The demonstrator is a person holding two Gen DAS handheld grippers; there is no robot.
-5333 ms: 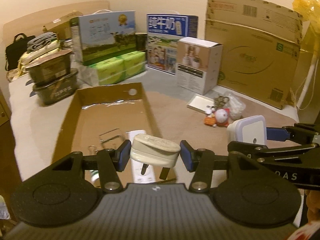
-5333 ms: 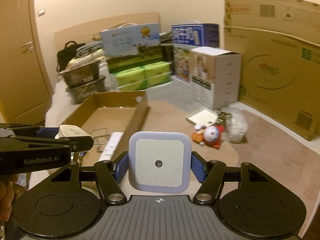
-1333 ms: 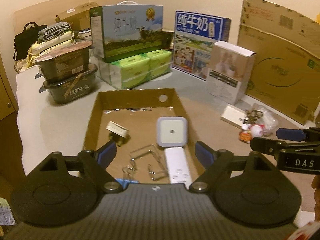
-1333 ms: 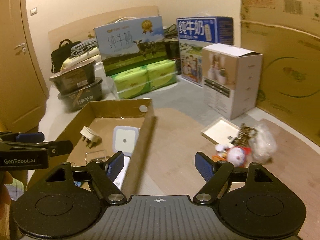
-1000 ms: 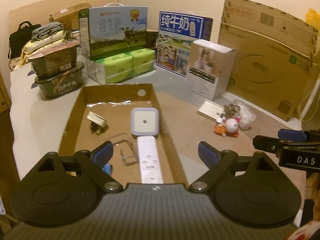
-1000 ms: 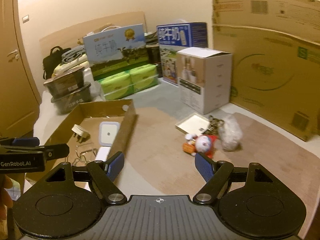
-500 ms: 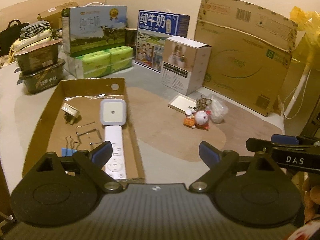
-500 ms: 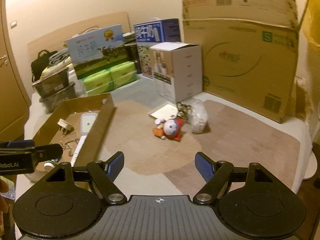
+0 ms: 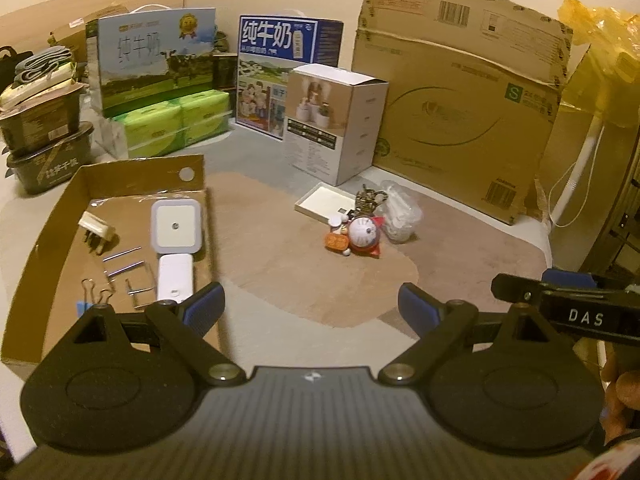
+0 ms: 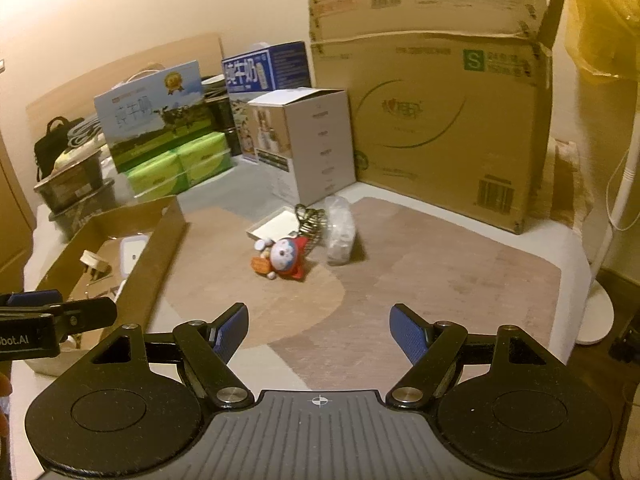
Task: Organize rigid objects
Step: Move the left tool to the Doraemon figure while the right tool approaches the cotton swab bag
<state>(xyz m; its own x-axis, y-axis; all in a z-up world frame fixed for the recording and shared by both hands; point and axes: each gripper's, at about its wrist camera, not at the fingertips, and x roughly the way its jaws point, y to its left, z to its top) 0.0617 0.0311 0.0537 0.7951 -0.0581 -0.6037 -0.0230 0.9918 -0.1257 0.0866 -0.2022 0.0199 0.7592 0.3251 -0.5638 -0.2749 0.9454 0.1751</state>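
Note:
A shallow cardboard tray (image 9: pixel 52 216) (image 10: pixel 160 248) lies at the left. In it are a square night light (image 9: pixel 176 227) (image 10: pixel 134 251), a white plug (image 9: pixel 96 230) (image 10: pixel 93 264), a white remote (image 9: pixel 175 276) and several metal clips (image 9: pixel 124 276). A small heap lies on the mat to the right of the tray: a round cartoon toy (image 9: pixel 362 234) (image 10: pixel 285 258), a flat white box (image 9: pixel 325 203) (image 10: pixel 272 222), a keyring (image 9: pixel 368 198) (image 10: pixel 310 218) and a plastic bag (image 9: pixel 400 212) (image 10: pixel 340 228). My left gripper (image 9: pixel 311 308) is open and empty, near the tray's near right corner. My right gripper (image 10: pixel 320 330) is open and empty, short of the heap.
Cartons line the back: a large cardboard box (image 9: pixel 460 92) (image 10: pixel 432 100), a white product box (image 9: pixel 336 120) (image 10: pixel 304 140), milk cartons (image 9: pixel 156 64) and green packs (image 9: pixel 176 120). Dark bowls (image 9: pixel 40 136) stack at the far left. A lamp base (image 10: pixel 596 316) stands right of the table edge.
Both grippers let go of the plug and the night light, which now lie in the tray. Since then both views have swung right and drawn back, bringing the heap nearer the middle.

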